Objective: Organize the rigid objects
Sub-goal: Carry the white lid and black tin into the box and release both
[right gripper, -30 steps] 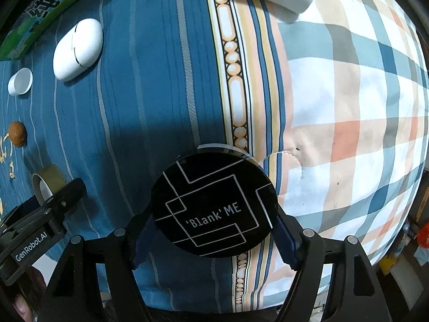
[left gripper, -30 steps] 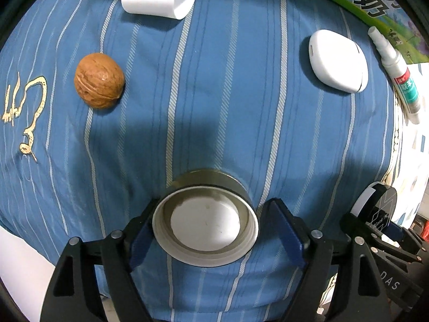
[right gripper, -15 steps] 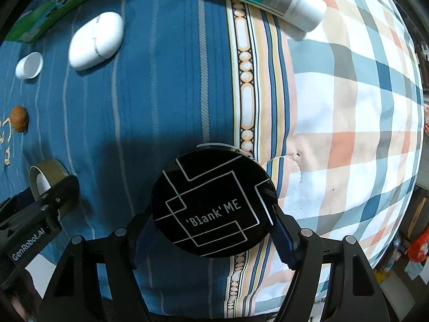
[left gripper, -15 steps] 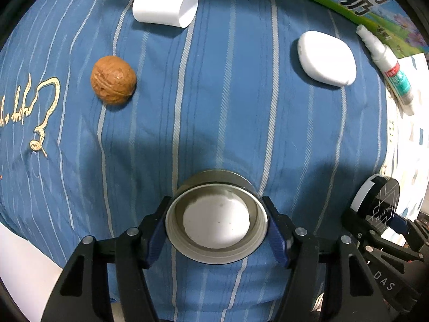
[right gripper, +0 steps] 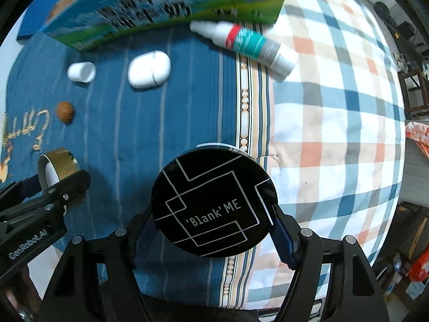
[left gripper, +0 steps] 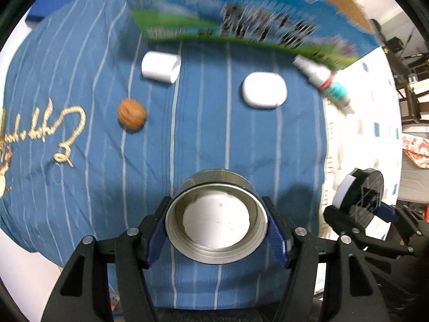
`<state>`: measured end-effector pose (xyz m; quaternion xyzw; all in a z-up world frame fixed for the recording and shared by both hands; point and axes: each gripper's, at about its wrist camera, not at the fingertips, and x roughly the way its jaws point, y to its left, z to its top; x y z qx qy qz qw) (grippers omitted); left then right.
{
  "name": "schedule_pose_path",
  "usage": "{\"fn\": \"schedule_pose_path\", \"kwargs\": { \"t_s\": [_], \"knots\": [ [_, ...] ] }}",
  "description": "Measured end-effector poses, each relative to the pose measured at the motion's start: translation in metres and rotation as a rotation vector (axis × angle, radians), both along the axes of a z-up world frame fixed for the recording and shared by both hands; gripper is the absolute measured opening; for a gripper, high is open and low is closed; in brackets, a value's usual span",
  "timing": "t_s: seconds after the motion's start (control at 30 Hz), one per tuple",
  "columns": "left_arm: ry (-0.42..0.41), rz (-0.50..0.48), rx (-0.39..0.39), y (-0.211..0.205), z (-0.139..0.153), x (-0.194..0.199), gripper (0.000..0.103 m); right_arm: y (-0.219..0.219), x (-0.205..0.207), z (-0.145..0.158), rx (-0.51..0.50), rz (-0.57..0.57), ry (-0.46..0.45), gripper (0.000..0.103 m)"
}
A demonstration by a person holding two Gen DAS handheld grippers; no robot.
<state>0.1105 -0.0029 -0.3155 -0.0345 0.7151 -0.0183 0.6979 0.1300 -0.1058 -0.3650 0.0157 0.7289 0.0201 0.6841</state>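
My left gripper (left gripper: 216, 225) is shut on a round metal lid (left gripper: 216, 222), open side up with a white inside, held above the blue striped cloth (left gripper: 203, 134). My right gripper (right gripper: 213, 214) is shut on a black round compact (right gripper: 214, 201) marked 'Blank' ME, also lifted off the bedding. Each gripper shows in the other's view: the compact (left gripper: 360, 190) at the right, the lid (right gripper: 57, 165) at the left. On the cloth lie a walnut (left gripper: 132, 114), a white cap (left gripper: 161, 67), a white oval case (left gripper: 264, 89) and a spray bottle (right gripper: 245, 44).
A blue-and-green printed carton (left gripper: 241, 26) stands along the far edge of the cloth. Checked bedding (right gripper: 335, 134) spreads to the right. Furniture and clutter (right gripper: 413, 86) show past the bed's right side.
The left gripper closed onto the lid. Both grippers then rose with the lid and the compact, so the objects on the cloth look smaller and the carton has come into view.
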Motion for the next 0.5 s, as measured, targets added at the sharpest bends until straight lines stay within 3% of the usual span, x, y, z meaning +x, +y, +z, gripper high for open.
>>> {"fn": "schedule_pose_path", "kwargs": {
  "t_s": [0.2,0.5],
  "knots": [
    [-0.089,-0.016,-0.034,-0.002,0.053,0.003,0.062,-0.007,0.000,0.045,0.040,-0.002,-0.067,0.076],
    [-0.174,-0.039,-0.087,-0.015,0.099,0.026,0.062,-0.015,0.005,0.095,0.086,-0.009,-0.172,0.076]
  ]
}}
